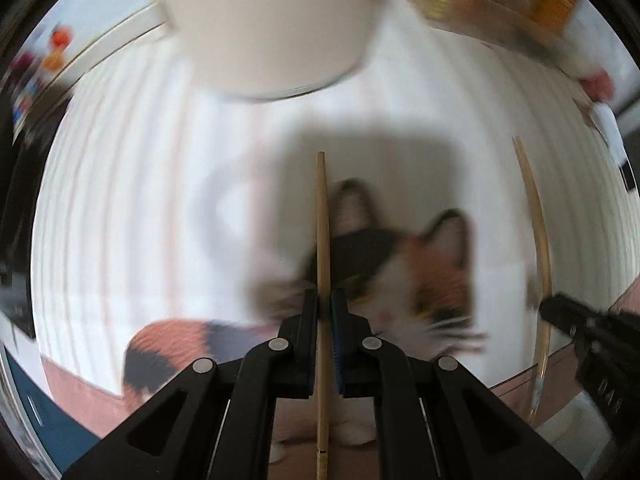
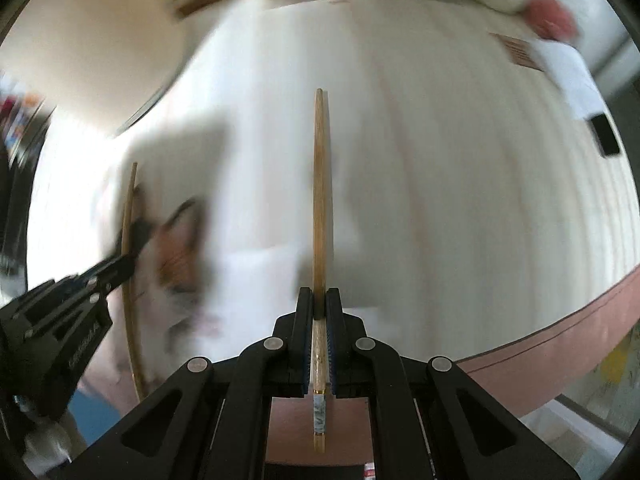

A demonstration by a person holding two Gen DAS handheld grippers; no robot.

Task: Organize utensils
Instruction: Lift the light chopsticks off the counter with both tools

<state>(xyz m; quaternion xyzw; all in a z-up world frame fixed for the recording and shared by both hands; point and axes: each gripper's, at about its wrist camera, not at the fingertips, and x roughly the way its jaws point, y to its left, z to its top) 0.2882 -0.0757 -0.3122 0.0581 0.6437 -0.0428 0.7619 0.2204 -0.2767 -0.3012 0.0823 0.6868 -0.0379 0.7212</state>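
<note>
Each gripper holds one wooden chopstick above a white table. In the left wrist view my left gripper (image 1: 324,300) is shut on a plain chopstick (image 1: 321,220) that points away along the fingers. At the right edge of that view the other chopstick (image 1: 538,232) hangs from the right gripper (image 1: 546,308). In the right wrist view my right gripper (image 2: 319,300) is shut on a chopstick (image 2: 320,184) with a patterned end. To its left, the left gripper (image 2: 130,260) clamps its chopstick (image 2: 127,216).
A large cream round container (image 1: 268,24) stands at the far side of the table (image 1: 140,200). A calico cat (image 1: 424,276) is below the left gripper, blurred. Cluttered items (image 1: 552,4) lie along the far edge. A dark phone-like slab (image 2: 606,140) sits at the right.
</note>
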